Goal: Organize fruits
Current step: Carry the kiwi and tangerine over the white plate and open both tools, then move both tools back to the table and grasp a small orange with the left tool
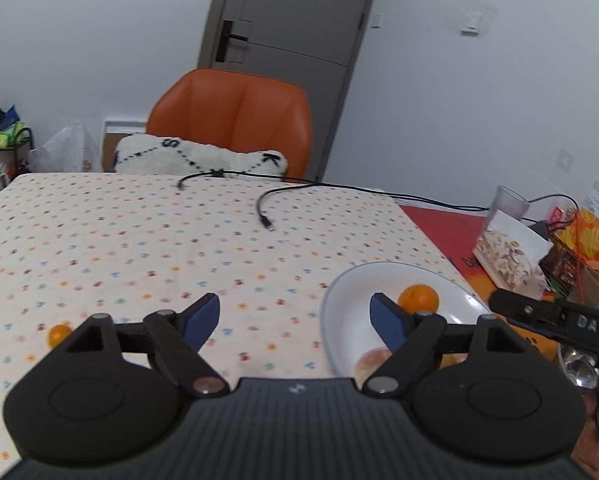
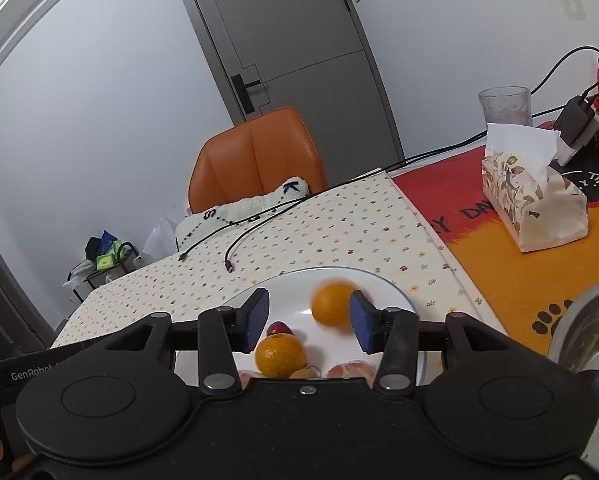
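A white plate (image 2: 399, 292) on the dotted tablecloth holds an orange (image 2: 279, 354), a small red fruit (image 2: 279, 328), a peeled tangerine (image 2: 349, 372) and a small yellow fruit (image 2: 303, 374). My right gripper (image 2: 309, 300) hangs over the plate. A second, blurred orange (image 2: 333, 306) lies between its fingers, close to the right pad and clear of the left one. My left gripper (image 1: 295, 304) stands wide open over the cloth at the plate's (image 1: 331, 300) left rim, holding nothing. A tiny orange fruit (image 1: 58, 334) lies alone on the cloth at the far left.
Two black cables (image 1: 265, 220) trail across the far half of the cloth. A tissue pack (image 2: 535, 204), a glass (image 2: 505, 106) and a charger (image 2: 577, 120) stand on the orange mat to the right. A metal bowl (image 2: 591, 320) is near right. An orange chair (image 1: 235, 120) with a cushion stands behind the table.
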`<state>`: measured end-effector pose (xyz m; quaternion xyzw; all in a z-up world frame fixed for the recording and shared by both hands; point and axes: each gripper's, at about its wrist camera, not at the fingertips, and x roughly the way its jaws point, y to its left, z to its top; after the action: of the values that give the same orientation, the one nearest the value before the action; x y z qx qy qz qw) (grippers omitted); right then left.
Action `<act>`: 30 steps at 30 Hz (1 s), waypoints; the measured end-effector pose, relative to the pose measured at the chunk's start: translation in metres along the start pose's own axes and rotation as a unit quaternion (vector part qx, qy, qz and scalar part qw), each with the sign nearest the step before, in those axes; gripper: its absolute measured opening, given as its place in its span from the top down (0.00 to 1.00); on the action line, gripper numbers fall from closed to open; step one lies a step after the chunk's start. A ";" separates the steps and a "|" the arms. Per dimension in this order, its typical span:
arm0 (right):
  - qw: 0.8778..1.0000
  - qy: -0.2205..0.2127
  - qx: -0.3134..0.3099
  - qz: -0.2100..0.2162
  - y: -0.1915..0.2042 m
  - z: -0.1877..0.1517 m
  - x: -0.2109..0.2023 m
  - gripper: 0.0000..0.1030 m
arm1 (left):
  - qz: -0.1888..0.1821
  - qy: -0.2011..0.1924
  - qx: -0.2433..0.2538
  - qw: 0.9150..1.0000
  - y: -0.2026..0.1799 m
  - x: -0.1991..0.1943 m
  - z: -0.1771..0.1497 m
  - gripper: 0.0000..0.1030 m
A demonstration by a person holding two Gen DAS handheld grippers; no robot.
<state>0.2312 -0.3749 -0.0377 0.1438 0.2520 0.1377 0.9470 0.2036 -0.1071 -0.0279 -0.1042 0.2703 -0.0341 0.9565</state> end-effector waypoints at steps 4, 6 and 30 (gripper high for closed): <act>1.000 0.004 0.005 0.004 0.004 -0.006 -0.005 0.55 | 0.010 -0.004 -0.005 1.000 0.012 -0.008 -0.002 0.19; 1.000 0.006 0.004 0.006 0.008 -0.010 -0.007 0.53 | 0.013 -0.005 -0.005 1.000 0.018 -0.012 -0.003 0.19; 0.997 0.032 -0.035 0.055 0.082 -0.033 0.000 0.40 | 0.056 -0.008 -0.019 0.998 0.091 -0.054 -0.012 0.18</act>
<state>0.1983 -0.2930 -0.0374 0.1194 0.2694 0.2029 0.9338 0.1527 -0.0142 -0.0300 -0.1074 0.2683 0.0259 0.9570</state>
